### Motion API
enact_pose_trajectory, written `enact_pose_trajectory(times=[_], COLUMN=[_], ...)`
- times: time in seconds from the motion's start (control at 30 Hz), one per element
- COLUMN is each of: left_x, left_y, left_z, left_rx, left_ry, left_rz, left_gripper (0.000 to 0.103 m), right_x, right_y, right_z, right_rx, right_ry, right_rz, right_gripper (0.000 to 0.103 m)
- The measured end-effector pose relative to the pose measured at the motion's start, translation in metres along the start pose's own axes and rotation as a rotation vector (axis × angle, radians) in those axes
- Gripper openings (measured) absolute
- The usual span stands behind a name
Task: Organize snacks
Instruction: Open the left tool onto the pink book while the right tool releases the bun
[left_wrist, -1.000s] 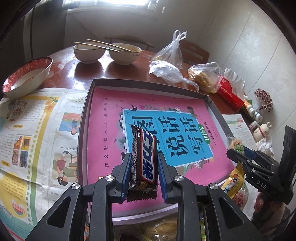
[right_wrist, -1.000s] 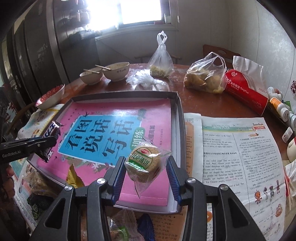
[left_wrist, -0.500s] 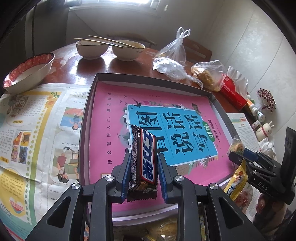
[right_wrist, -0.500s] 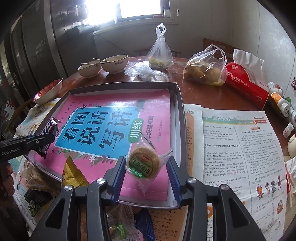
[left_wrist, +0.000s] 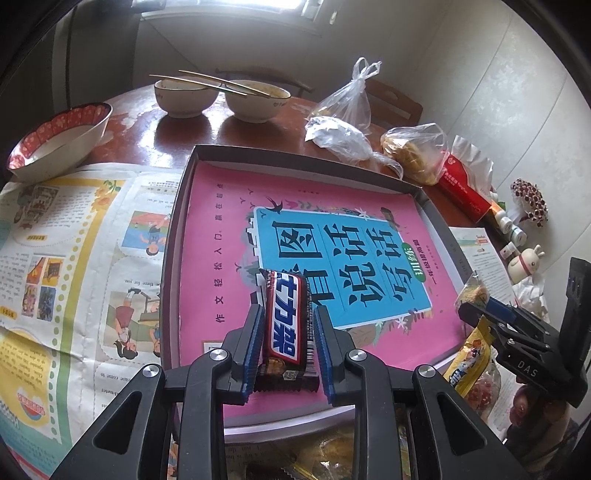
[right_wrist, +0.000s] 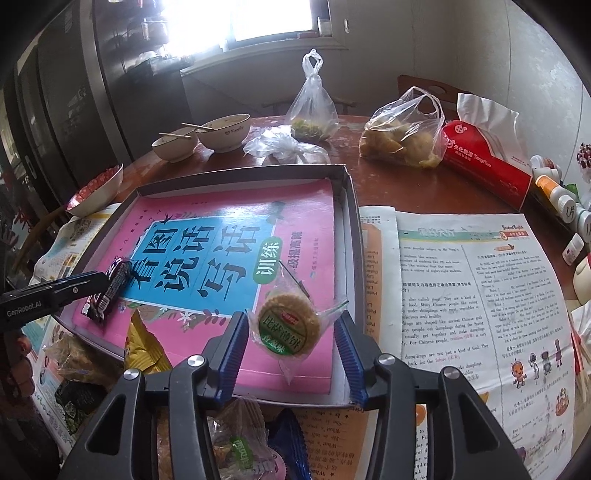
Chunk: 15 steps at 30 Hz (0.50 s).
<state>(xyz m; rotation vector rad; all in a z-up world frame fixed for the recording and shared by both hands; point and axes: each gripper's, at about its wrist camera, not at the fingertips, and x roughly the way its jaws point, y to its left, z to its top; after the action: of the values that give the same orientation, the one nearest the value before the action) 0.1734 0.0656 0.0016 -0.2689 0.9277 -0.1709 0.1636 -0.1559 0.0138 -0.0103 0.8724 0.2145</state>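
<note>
At 9 o'clock in the left wrist view lies a newspaper (left_wrist: 74, 258) on the table. Next to it sits a gray tray (left_wrist: 173, 236) with a pink book (left_wrist: 229, 240) inside. At 6 o'clock the left gripper (left_wrist: 286, 339) squeezes a chocolate bar (left_wrist: 286, 321) tight between its blue pads, above the near part of the book. At 3 o'clock the right gripper (left_wrist: 476, 306) reaches over the tray's edge.

In the right wrist view the right gripper (right_wrist: 291, 332) is spread wide. A round cookie in a clear wrapper (right_wrist: 290, 328) sits between the pads, at 6 o'clock, over the book's near corner. I cannot tell if it is lying on the book. A second newspaper (right_wrist: 461, 295) lies at 3 o'clock.
</note>
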Motion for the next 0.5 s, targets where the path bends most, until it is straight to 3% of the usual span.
enact_pose_trajectory(times=[0.3, 0.5], left_x=[-0.005, -0.011], left_y=[0.001, -0.001], left_z=[0.000, -0.001], left_rx=[-0.012, -0.010], left_ry=[-0.008, -0.021], left_rz=[-0.009, -0.011], left_gripper=[0.030, 0.046], right_x=[-0.004, -0.009], right_y=[-0.003, -0.004], right_z=[0.000, 0.000], right_rx=[0.019, 0.031], right_ry=[-0.011, -0.026], right_rz=[0.002, 0.012], right_gripper=[0.050, 0.052])
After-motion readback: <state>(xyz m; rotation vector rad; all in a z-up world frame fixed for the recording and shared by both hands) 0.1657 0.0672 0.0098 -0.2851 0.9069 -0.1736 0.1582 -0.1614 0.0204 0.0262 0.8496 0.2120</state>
